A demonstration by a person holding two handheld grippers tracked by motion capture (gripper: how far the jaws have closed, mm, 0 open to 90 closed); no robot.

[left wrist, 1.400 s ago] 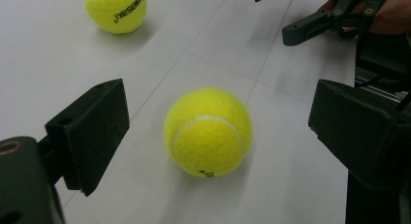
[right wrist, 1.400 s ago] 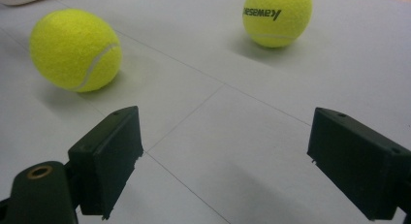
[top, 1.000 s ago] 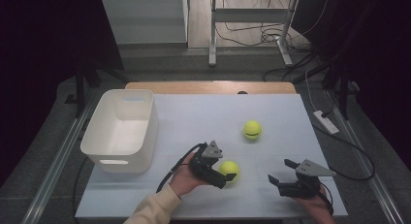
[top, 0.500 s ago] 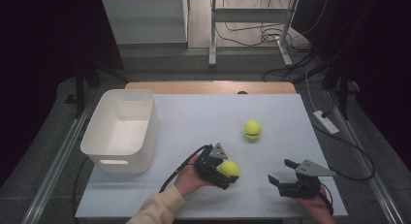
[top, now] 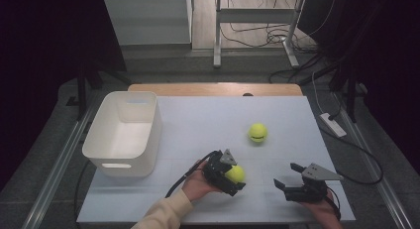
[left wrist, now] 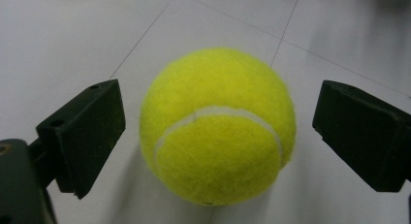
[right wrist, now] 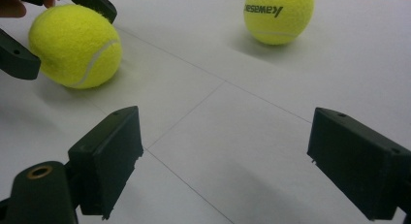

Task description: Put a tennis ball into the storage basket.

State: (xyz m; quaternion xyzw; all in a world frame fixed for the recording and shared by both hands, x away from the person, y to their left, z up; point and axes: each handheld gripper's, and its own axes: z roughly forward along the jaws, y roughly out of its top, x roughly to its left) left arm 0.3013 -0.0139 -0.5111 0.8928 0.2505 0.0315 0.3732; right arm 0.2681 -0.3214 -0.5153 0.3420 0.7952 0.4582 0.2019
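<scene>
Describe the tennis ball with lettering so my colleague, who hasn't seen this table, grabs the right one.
Start at the white bin on the table's left, then look right across the bare surface. The printed tennis ball sits alone near the middle-right. Unlike the other ball, which lies nearer the person between the left hand-held gripper's open jaws, nothing surrounds it.

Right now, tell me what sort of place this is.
Probably a lab or recording workspace: a white table with a bin and two tennis balls laid out, handheld grippers, cables across the floor behind.
</scene>
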